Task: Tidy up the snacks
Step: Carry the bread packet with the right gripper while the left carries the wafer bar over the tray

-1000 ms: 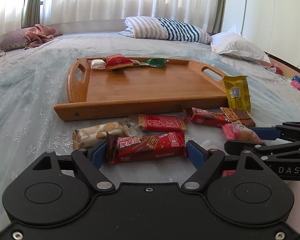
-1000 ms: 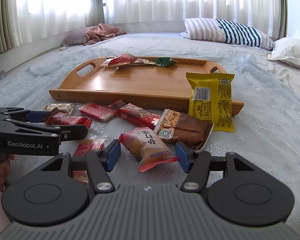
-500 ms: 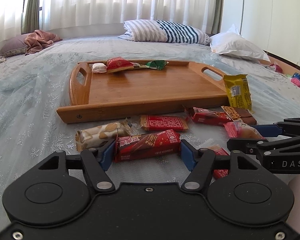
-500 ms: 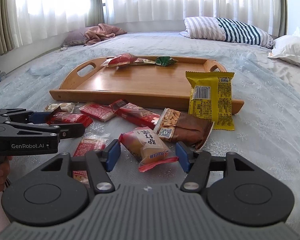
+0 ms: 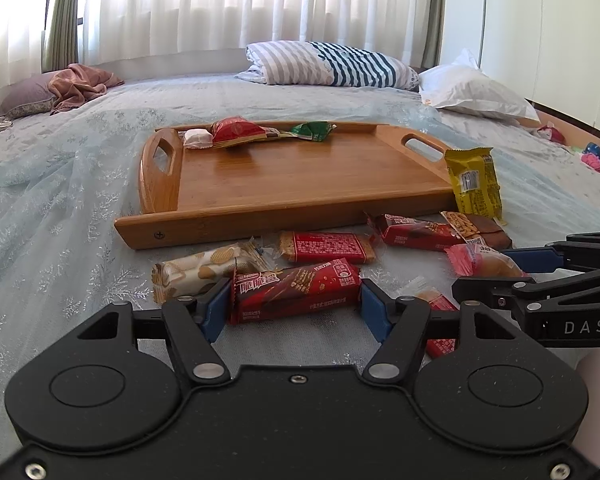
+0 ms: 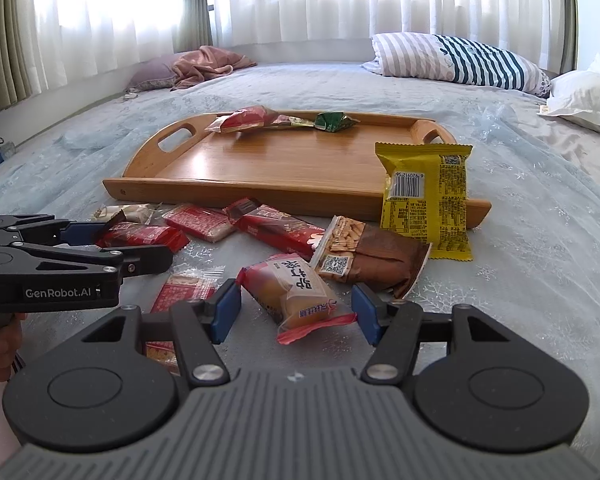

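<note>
My left gripper point(image 5: 294, 304) is shut on a dark red wafer bar point(image 5: 296, 290), its pads against the bar's two ends, just above the bedspread. My right gripper point(image 6: 296, 312) is open around a pink-wrapped bun point(image 6: 296, 292) that lies on the bed; its pads stand clear of the wrapper. A wooden tray point(image 5: 300, 176) lies beyond, with several small snacks along its far rim point(image 5: 236, 132). Loose snacks lie in front of the tray: a beige biscuit pack point(image 5: 200, 268), red packs point(image 5: 324, 246), a brown cracker pack point(image 6: 372, 258).
A yellow packet point(image 6: 428, 196) leans on the tray's right front corner. A small red pack point(image 6: 180, 296) lies between the two grippers. Striped and white pillows point(image 5: 340, 64) lie at the bed's far end. A pink cloth point(image 5: 80, 84) lies far left.
My left gripper has closed on the dark red wafer bar and raised it slightly, so the view tilts up. My right gripper has stayed open around the bun.
</note>
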The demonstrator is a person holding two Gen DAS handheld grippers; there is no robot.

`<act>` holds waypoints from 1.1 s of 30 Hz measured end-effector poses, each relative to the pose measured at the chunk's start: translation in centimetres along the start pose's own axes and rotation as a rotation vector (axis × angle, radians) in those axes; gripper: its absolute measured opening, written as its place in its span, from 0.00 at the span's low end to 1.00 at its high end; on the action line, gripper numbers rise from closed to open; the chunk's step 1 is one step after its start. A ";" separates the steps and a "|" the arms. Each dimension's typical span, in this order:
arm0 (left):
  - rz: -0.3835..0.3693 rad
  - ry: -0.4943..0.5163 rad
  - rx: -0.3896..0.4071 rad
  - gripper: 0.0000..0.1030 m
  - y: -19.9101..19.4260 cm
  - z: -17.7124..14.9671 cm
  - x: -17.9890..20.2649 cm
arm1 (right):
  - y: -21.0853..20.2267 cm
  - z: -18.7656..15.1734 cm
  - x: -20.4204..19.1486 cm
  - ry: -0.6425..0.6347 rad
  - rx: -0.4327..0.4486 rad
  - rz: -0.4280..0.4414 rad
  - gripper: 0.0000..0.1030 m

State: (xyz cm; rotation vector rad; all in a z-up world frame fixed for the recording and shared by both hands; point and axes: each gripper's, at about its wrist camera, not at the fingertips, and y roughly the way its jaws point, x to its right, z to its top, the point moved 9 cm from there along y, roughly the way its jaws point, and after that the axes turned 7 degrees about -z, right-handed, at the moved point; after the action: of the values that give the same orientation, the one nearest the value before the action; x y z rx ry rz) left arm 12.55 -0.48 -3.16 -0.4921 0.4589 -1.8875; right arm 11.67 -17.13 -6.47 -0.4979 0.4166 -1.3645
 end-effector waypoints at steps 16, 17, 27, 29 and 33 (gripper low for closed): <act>-0.015 -0.033 0.025 0.63 -1.1 0.5 -0.4 | -0.6 1.4 -1.1 0.015 0.021 0.065 0.62; -0.015 -0.034 0.029 0.63 -1.2 0.6 -0.4 | -0.7 1.5 -1.2 0.010 0.023 0.068 0.62; -0.029 -0.014 0.072 0.63 -2.6 2.2 0.0 | -1.5 2.7 -1.4 0.006 0.055 0.083 0.62; -0.021 -0.019 0.081 0.63 -2.8 2.5 -0.1 | -1.5 3.0 -1.3 0.005 0.062 0.083 0.62; -0.011 -0.028 0.092 0.63 -3.2 2.9 -0.6 | -1.4 3.6 -0.9 0.015 0.073 0.078 0.62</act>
State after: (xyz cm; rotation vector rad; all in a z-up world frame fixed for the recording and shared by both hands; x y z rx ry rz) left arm 11.82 0.90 0.91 -0.4601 0.3494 -1.9004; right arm 12.38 -16.09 -2.66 -0.4078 0.3936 -1.3042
